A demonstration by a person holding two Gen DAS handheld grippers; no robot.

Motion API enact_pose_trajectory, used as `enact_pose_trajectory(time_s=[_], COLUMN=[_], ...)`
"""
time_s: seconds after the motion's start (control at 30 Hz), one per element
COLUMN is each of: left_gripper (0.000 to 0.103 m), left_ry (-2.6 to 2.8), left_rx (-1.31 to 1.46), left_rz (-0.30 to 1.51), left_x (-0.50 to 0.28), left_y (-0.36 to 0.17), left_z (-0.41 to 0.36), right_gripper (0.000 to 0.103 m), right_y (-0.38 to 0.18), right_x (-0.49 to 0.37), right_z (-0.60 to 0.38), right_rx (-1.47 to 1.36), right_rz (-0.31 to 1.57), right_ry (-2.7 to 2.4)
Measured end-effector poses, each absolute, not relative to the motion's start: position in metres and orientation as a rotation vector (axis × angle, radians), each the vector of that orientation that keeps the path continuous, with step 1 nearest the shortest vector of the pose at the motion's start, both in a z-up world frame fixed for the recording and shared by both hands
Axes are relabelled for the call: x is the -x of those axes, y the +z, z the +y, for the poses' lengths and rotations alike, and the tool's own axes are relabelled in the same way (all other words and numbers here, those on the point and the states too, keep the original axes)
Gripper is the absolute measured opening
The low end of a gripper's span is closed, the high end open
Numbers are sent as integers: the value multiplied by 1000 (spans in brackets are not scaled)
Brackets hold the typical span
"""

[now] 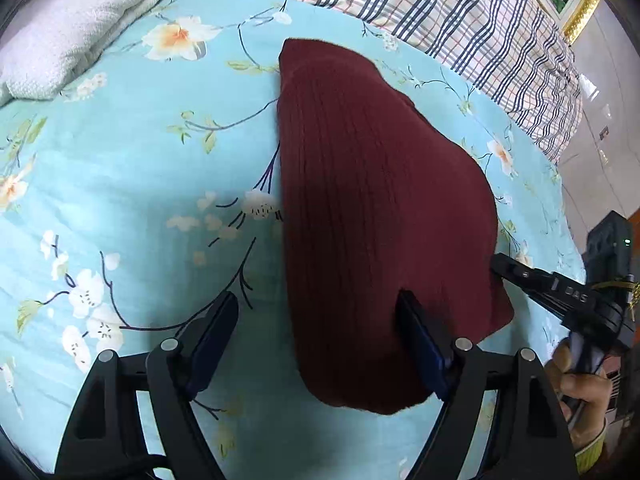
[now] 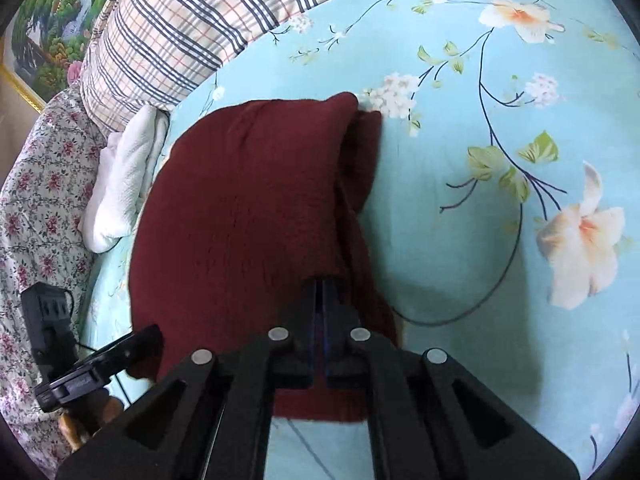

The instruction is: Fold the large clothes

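Note:
A dark red ribbed knit garment (image 1: 380,200) lies folded on the light blue floral bedsheet (image 1: 140,200). My left gripper (image 1: 320,316) hovers open over the garment's near end. Its left finger is above bare sheet and its right finger above the cloth, and nothing is pinched. In the right wrist view the same garment (image 2: 240,220) fills the middle. My right gripper (image 2: 322,282) is shut, with its tips buried in a fold at the garment's edge. From the left wrist view the right gripper's fingertips (image 1: 498,264) touch the garment's right edge, held by a hand (image 1: 580,388).
A plaid quilt (image 1: 440,12) runs along the far side of the bed. A white blanket (image 1: 72,28) lies at the far left. In the right wrist view a white cloth (image 2: 124,176) and a flowered cover (image 2: 44,184) sit left of the garment. A framed picture (image 2: 52,32) hangs behind.

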State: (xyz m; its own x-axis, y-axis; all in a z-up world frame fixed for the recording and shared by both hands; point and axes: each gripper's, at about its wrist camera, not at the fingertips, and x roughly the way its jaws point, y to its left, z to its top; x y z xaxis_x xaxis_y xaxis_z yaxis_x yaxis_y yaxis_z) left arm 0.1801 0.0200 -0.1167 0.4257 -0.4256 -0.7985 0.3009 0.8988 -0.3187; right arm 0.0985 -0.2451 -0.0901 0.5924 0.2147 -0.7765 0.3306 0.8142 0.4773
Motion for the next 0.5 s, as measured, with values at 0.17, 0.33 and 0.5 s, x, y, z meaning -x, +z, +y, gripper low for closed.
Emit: enact_pose_trajectory(time_s=[0.17, 0.33, 0.5], left_gripper=[82, 83, 83], left_ry=[-413, -382, -314], left_rx=[90, 61, -35], left_rz=[1025, 1016, 973], left_x=[-169, -156, -132], left_y=[-106, -97, -79], left_z=[16, 18, 13], right_gripper=[5, 6, 31], right_y=[-74, -70, -63], right_x=[-79, -64, -48], right_z=[-244, -235, -225], right_rx=[-651, -647, -609], right_rz=[927, 933, 930], right_ry=[-82, -77, -82])
